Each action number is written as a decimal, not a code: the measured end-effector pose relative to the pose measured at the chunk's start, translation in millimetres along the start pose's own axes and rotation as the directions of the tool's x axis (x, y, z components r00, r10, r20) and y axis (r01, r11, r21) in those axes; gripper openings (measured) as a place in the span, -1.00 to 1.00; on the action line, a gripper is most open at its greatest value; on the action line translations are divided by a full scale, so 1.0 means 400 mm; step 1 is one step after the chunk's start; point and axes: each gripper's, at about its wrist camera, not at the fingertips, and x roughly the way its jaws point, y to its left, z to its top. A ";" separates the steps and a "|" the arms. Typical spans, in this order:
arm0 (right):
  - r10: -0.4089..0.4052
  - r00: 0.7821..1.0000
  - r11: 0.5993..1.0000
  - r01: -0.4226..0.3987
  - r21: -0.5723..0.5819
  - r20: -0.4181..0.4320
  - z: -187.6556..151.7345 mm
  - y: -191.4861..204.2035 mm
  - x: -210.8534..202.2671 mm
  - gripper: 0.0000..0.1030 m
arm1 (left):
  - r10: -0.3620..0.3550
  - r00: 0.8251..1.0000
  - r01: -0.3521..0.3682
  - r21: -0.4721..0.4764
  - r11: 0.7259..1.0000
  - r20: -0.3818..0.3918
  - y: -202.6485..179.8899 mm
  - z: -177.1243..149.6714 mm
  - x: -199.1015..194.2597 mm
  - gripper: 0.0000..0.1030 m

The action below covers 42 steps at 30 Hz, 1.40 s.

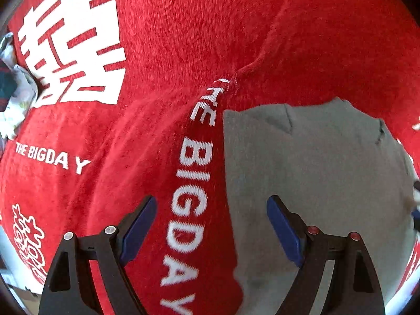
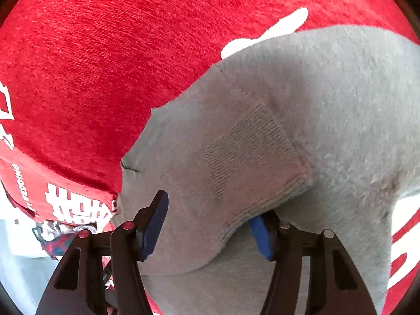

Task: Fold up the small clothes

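Observation:
A small grey garment lies on a red cloth with white lettering. In the left wrist view my left gripper is open, its blue pads astride the grey garment's left edge and a raised red fold printed "THE BIGDAY". In the right wrist view the grey garment fills the right side; a ribbed patch sits near its hem. My right gripper is open, and the hem lies over its right pad, with the left pad beside the cloth.
A bundle of patterned fabric lies at the red cloth's left edge. In the right wrist view folded red cloth and a patterned item lie at lower left on a pale surface.

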 end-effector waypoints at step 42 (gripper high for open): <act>-0.299 0.952 0.944 0.305 -0.126 0.062 -0.039 -0.025 -0.068 -0.01 | -0.051 0.999 0.051 -0.035 0.998 0.008 0.025 0.018 -0.080 -0.45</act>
